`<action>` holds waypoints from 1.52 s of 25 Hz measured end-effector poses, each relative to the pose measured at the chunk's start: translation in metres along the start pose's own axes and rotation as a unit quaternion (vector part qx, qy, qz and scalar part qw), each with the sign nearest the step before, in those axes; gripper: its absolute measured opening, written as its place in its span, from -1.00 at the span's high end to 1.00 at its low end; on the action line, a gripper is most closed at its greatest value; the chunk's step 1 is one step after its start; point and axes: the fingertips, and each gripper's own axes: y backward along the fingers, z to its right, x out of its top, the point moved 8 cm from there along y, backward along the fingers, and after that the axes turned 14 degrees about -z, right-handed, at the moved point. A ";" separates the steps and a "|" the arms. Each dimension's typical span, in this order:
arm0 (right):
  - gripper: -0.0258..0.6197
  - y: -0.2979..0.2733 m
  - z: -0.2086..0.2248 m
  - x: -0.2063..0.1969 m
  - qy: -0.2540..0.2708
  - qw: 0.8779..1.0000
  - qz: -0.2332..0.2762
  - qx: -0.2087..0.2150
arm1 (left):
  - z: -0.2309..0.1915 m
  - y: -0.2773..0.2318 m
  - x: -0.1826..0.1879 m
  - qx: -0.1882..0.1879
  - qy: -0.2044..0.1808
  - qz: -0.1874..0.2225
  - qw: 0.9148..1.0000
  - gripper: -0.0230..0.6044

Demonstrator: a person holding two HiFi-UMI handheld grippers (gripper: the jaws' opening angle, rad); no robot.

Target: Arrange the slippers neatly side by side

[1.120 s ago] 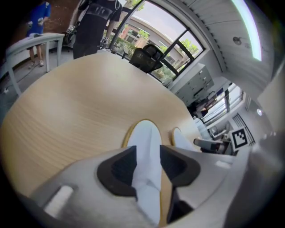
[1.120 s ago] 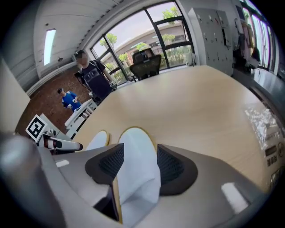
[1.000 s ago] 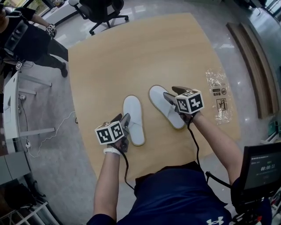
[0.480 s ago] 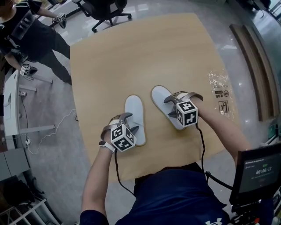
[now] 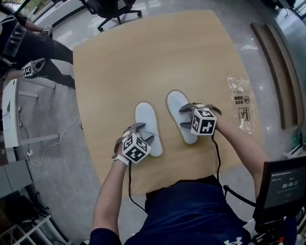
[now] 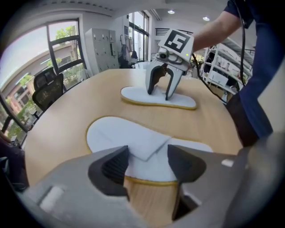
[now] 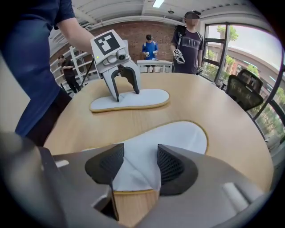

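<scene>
Two white slippers lie toe-away on the wooden table (image 5: 143,57). The left slipper (image 5: 146,122) (image 6: 129,138) (image 7: 147,97) and the right slipper (image 5: 178,107) (image 6: 182,100) (image 7: 178,136) are nearly parallel, a small gap apart. My left gripper (image 5: 142,135) (image 6: 147,164) (image 7: 124,91) stands open over the left slipper's heel end, its fingers straddling the upper band. My right gripper (image 5: 189,117) (image 7: 140,167) (image 6: 160,91) stands on the right slipper, its jaws closing with the white upper between them, the pads still apart from the fabric.
A clear plastic bag (image 5: 239,98) with printed labels lies near the table's right edge. An office chair (image 5: 107,9) stands beyond the far edge and a person (image 5: 28,48) stands at the left. A screen (image 5: 284,184) is at my lower right.
Both grippers came down onto the slippers' heel halves. The left jaws opened wider. The right slipper now lies straighter, closer to parallel with the left one.
</scene>
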 end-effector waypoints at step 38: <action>0.17 -0.012 -0.011 0.032 -0.120 0.991 0.052 0.002 | 0.008 -0.009 0.033 0.026 0.038 -0.019 0.999 0.04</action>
